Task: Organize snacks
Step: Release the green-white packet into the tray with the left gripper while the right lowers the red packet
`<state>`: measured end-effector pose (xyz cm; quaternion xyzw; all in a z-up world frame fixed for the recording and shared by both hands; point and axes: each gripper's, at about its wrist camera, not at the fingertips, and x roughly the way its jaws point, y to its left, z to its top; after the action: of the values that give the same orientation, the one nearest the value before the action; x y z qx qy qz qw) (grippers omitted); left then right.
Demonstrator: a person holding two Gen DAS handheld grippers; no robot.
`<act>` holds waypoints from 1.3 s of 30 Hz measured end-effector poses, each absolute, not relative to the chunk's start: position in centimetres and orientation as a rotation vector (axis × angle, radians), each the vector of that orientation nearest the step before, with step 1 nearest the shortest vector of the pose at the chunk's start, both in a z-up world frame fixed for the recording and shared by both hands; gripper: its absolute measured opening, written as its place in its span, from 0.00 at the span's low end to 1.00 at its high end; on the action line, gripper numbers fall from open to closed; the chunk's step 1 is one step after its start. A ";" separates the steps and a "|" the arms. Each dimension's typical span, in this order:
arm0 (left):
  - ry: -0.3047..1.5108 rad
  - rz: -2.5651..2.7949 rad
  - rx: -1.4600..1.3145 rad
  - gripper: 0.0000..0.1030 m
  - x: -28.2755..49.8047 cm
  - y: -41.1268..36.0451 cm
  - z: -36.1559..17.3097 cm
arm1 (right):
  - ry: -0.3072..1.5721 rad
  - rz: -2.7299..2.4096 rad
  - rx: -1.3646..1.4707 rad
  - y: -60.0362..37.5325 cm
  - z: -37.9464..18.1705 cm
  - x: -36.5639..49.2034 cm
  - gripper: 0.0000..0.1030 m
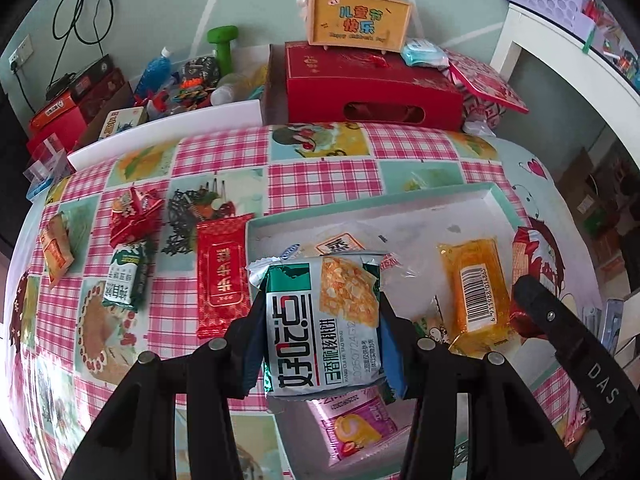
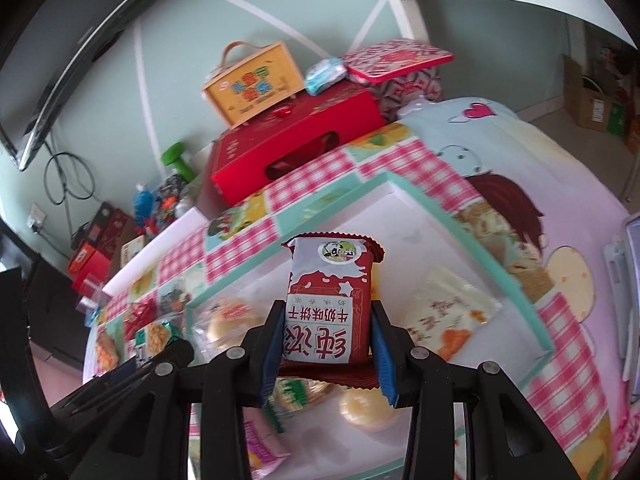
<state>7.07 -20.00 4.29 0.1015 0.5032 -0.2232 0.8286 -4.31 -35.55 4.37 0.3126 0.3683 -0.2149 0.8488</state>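
My left gripper (image 1: 320, 320) is shut on a silver and green walnut-biscuit packet (image 1: 320, 320), held above the near left part of the white tray with a teal rim (image 1: 372, 204). My right gripper (image 2: 326, 336) is shut on a dark red milk-biscuit packet (image 2: 332, 300), held over the same tray (image 2: 472, 232). In the tray lie an orange packet with a barcode (image 1: 476, 296), a pink packet (image 1: 356, 428), a pale packet (image 2: 444, 316) and round pastries (image 2: 366, 408). The right gripper's arm (image 1: 576, 344) shows at the right of the left view.
Loose snacks lie left of the tray on the checked cloth: a long red packet (image 1: 222, 276), a green and white packet (image 1: 126, 280), red packets (image 1: 134, 216), an orange packet (image 1: 56, 254). A red box (image 1: 368, 84) with a yellow case (image 1: 358, 16) stands at the back.
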 end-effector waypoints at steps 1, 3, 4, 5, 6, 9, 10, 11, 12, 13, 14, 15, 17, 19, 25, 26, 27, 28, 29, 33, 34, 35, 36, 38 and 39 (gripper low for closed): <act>1.071 -0.477 0.219 0.50 7.0 -20.2 4.1 | 0.777 -0.456 0.667 -35.8 4.2 -4.4 0.41; 1.076 -0.484 0.225 0.50 6.9 -20.6 3.9 | 0.781 -0.463 0.673 -36.2 3.9 -4.5 0.41; 1.077 -0.488 0.229 0.50 6.8 -20.8 3.9 | 0.783 -0.466 0.674 -36.4 3.8 -4.5 0.41; 1.077 -0.493 0.234 0.50 6.7 -21.0 3.8 | 0.786 -0.469 0.676 -36.5 3.7 -4.5 0.41; 1.078 -0.496 0.238 0.50 6.6 -21.2 3.7 | 0.790 -0.471 0.677 -36.6 3.5 -4.4 0.41; 1.084 -0.504 0.252 0.50 6.4 -21.8 3.3 | 0.805 -0.468 0.671 -36.4 3.2 -4.1 0.41; 1.088 -0.506 0.256 0.50 6.4 -21.9 3.2 | 0.806 -0.464 0.667 -36.3 3.2 -4.0 0.41; 1.091 -0.508 0.260 0.50 6.3 -22.0 3.0 | 0.807 -0.459 0.662 -36.1 3.2 -3.9 0.41; 1.095 -0.510 0.264 0.50 6.3 -22.1 2.9 | 0.806 -0.455 0.658 -36.0 3.2 -3.8 0.41; 1.099 -0.511 0.267 0.50 6.2 -22.2 2.7 | 0.807 -0.451 0.655 -35.9 3.2 -3.7 0.41; 1.102 -0.510 0.269 0.50 6.2 -22.3 2.6 | 0.808 -0.448 0.652 -35.8 3.2 -3.6 0.41; 1.105 -0.510 0.271 0.50 6.2 -22.4 2.5 | 0.811 -0.447 0.649 -35.7 3.2 -3.6 0.41; 1.111 -0.508 0.276 0.50 6.3 -22.5 2.2 | 0.817 -0.448 0.644 -35.6 3.1 -3.4 0.41; 1.114 -0.505 0.280 0.50 6.3 -22.6 1.9 | 0.817 -0.448 0.644 -35.6 3.1 -3.4 0.41; 1.122 -0.491 0.279 0.51 6.4 -22.5 1.7 | 0.818 -0.445 0.641 -35.6 3.1 -3.4 0.41; 1.124 -0.489 0.279 0.51 6.4 -22.5 1.6 | 0.818 -0.444 0.640 -35.6 3.1 -3.4 0.41; 1.127 -0.487 0.279 0.52 6.4 -22.4 1.6 | 0.818 -0.442 0.639 -35.6 3.1 -3.4 0.41; 1.131 -0.486 0.276 0.54 6.4 -22.3 1.6 | 0.818 -0.441 0.637 -35.5 3.1 -3.3 0.41; 1.134 -0.485 0.272 0.56 6.4 -22.3 1.6 | 0.818 -0.440 0.636 -35.5 3.1 -3.3 0.41; 1.135 -0.489 0.257 0.60 6.4 -21.9 1.9 | 0.824 -0.441 0.628 -35.4 3.1 -3.2 0.41; 1.132 -0.488 0.257 0.61 6.3 -21.8 2.0 | 0.826 -0.442 0.626 -35.4 3.1 -3.2 0.41; 1.130 -0.487 0.255 0.61 6.2 -21.7 2.1 | 0.827 -0.442 0.624 -35.4 3.1 -3.2 0.41; 1.128 -0.484 0.252 0.62 6.2 -21.5 2.3 | 0.828 -0.442 0.622 -35.4 3.1 -3.1 0.41; 1.123 -0.483 0.241 0.62 6.2 -21.2 2.6 | 0.831 -0.444 0.617 -35.3 3.1 -3.1 0.41; 1.120 -0.483 0.236 0.62 6.2 -21.0 2.7 | 0.834 -0.445 0.614 -35.3 3.1 -3.0 0.41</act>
<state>6.17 -20.98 2.72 0.1105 0.5248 -0.2262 0.8131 -3.02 -35.32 3.08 0.2908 0.3952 -0.2110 0.8454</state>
